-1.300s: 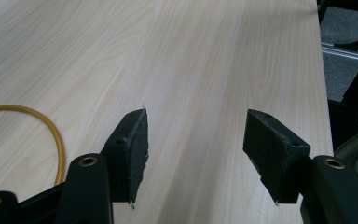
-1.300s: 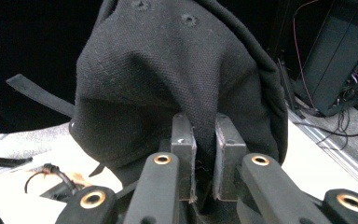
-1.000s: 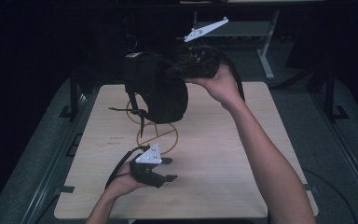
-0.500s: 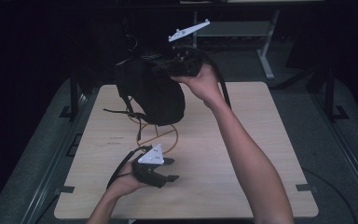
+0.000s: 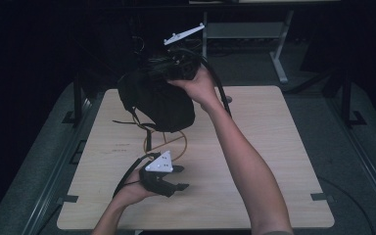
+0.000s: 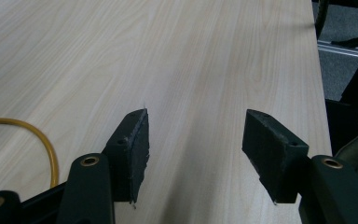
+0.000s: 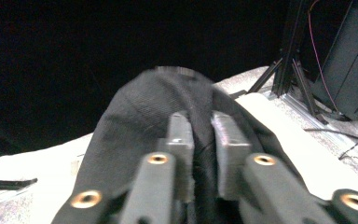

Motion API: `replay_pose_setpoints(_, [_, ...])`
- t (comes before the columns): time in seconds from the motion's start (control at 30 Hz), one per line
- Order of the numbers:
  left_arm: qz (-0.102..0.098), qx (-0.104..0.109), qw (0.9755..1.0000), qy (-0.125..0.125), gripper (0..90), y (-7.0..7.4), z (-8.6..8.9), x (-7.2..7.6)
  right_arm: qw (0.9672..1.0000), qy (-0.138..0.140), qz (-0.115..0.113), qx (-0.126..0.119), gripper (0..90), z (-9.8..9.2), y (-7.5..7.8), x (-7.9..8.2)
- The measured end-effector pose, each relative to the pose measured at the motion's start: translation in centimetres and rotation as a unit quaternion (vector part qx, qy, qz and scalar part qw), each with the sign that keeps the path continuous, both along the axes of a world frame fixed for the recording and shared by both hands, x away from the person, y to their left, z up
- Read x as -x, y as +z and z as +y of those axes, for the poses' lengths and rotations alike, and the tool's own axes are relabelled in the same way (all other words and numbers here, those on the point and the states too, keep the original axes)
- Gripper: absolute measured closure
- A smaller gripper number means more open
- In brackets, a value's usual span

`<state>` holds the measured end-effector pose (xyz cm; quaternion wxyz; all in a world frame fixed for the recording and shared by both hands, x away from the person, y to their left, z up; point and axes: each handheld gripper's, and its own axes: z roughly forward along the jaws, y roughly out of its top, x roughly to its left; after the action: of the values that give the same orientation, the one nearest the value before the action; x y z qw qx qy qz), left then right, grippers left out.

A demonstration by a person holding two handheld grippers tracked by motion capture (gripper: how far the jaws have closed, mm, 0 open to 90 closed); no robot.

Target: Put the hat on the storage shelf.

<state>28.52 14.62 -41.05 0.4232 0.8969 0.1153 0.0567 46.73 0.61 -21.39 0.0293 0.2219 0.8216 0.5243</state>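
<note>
A black fabric bag (image 5: 159, 100) hangs over the back left of the light wooden table (image 5: 274, 147), its bottom low over the top. My right gripper (image 5: 176, 68) grips its upper edge. In the right gripper view a fold of the bag (image 7: 140, 112) sits pinched between the pads of that gripper (image 7: 203, 140), whose jaws have just been opening a little. My left gripper (image 5: 178, 177) rests on the table near the front. It stands open (image 6: 193, 144) with bare wood between its pads.
A yellow cable loop (image 5: 178, 147) lies on the table between the bag and my left gripper, also at the left of the left gripper view (image 6: 42, 140). Black stands (image 5: 76, 98) rise left of the table. A grey frame leg (image 5: 279, 63) stands behind it.
My right hand has carried the bag leftwards and lower, closer to the table top. The left gripper has stayed where it was.
</note>
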Motion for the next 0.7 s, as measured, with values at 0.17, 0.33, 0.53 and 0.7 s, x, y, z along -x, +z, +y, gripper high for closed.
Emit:
replay_pose_setpoints(0.17, [0.003,0.0,1.0,-0.002,40.8,0.0,-0.1,0.2,0.9994,-0.022,0.016,0.021,44.9,0.6,-0.8,-0.7])
replay_pose_setpoints(0.33, [0.003,-0.003,1.0,-0.004,40.6,-0.1,-0.2,0.3,0.9995,-0.023,0.017,0.016,40.3,-0.1,-0.7,-0.5])
replay_pose_setpoints(0.53, [0.001,-0.006,1.0,-0.001,40.2,0.0,-0.1,0.3,0.9994,-0.023,0.022,0.015,36.1,-1.7,-1.0,-0.1])
replay_pose_setpoints(0.7, [0.0,-0.004,1.0,0.007,38.9,0.0,0.0,0.4,0.9994,-0.023,0.022,0.013,33.1,-3.5,-1.8,0.5])
